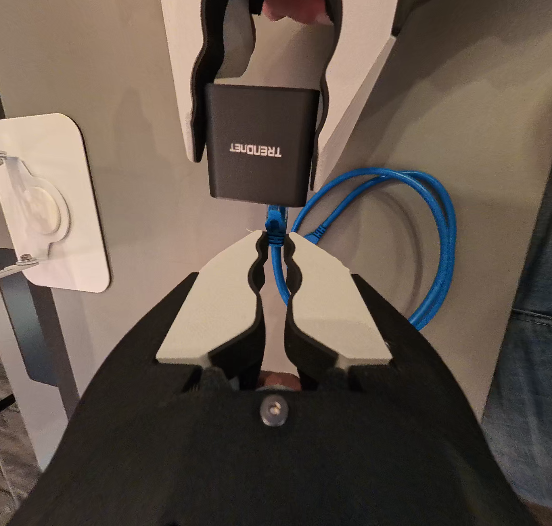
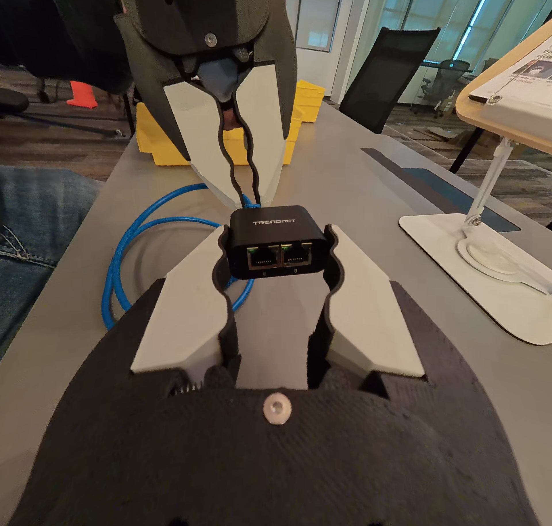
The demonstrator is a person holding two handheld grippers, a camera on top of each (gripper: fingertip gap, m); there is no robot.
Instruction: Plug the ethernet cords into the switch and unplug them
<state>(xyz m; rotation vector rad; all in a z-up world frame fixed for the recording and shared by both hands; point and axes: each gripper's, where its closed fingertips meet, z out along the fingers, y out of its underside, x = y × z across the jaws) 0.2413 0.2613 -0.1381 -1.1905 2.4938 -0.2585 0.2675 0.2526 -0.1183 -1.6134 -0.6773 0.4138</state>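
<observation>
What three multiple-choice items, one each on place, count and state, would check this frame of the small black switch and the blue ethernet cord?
1. Where do the coiled loops of the blue ethernet cord lie?
A. on the grey table
B. in the yellow bin
C. on the white stand base

2. How many empty ports show on the small black switch face toward the right gripper?
A. one
B. two
C. four

3. What is the left gripper doing?
A. hanging open, clear of everything
B. shut on the cord's blue plug boot
C. clamping the switch body

Key: 1 A, the loops rest on the grey table beside the switch; 2 B, two sockets sit side by side; 3 B, its fingertips pinch the blue plug boot at the switch.
</observation>
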